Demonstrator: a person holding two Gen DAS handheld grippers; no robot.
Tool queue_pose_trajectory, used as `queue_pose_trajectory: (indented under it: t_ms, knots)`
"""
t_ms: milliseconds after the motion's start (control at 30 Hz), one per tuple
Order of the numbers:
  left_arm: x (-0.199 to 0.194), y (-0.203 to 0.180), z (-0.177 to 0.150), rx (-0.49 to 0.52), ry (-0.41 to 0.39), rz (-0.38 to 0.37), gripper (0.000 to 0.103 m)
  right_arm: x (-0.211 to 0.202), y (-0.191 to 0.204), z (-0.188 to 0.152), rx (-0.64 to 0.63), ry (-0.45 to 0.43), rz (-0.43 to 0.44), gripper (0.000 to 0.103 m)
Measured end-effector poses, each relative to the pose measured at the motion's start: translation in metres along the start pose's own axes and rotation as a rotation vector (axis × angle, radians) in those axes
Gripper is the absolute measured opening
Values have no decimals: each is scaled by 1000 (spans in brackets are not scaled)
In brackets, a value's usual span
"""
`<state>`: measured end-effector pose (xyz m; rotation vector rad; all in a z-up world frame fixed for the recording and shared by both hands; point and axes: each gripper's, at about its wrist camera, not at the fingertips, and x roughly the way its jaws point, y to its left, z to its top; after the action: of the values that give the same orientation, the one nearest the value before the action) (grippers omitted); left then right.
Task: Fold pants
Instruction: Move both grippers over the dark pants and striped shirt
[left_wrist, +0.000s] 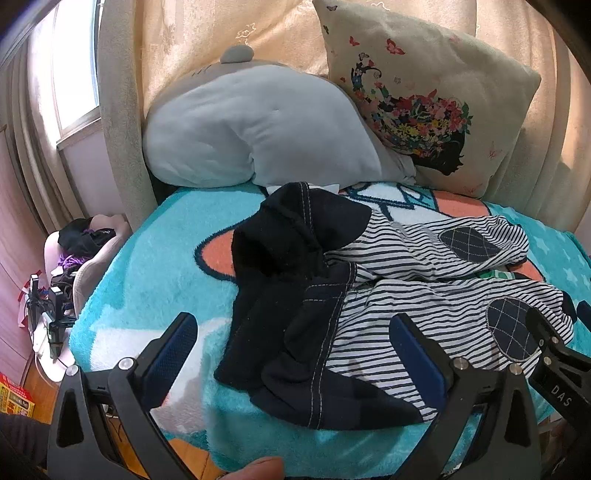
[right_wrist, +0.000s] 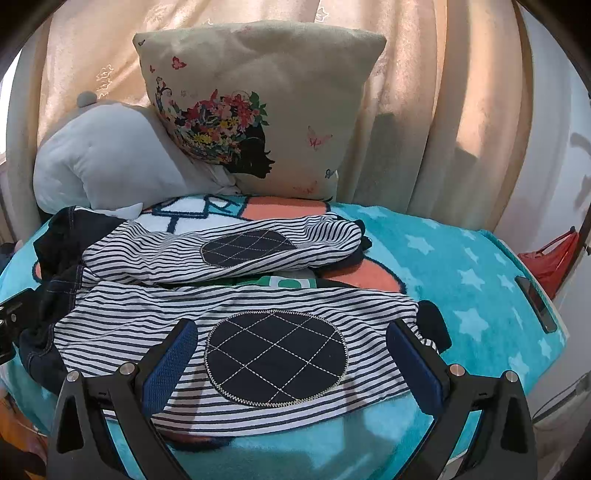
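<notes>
Folding had not started, as far as I could judge. The pants (right_wrist: 236, 295) lay unfolded on the blanket (right_wrist: 461, 266), waist end bunched in a dark heap at the left, both striped legs running off to the right, roughly side by side with a strip of blanket showing between them. Near leg was fairly flat; its knee patch (right_wrist: 276, 359) faced up. Far leg was wrinkled, its patch (right_wrist: 246, 246) also up. Waist (left_wrist: 295, 295) was crumpled and partly turned over on itself, so it would likely need flattening first. Left gripper (left_wrist: 295, 347) hovered over the waist heap, fingers spread wide, holding nothing. Right gripper (right_wrist: 291, 354) hovered over the near leg, fingers spread either side of the knee patch, also empty; whether the pads touched the cloth, I could not tell. Pillow (right_wrist: 258, 110) and grey plush (right_wrist: 107, 158) sat at the back against the curtain, clear of the pants. Judged progress: nothing done. Left to do: smooth the waist, lay one leg on the other, then fold lengthwise into a stack.
</notes>
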<state>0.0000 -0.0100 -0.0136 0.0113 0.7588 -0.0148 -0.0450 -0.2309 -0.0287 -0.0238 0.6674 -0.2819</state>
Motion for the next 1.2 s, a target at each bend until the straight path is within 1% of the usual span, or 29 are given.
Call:
queue_pose_trajectory:
  t_ms: [533, 1200]
  knots:
    - [9, 5, 1, -8, 26, 5, 103, 6, 1, -3, 1, 23, 5, 103]
    - [28, 9, -3, -20, 74, 10, 103, 9, 0, -4, 19, 24, 1, 103]
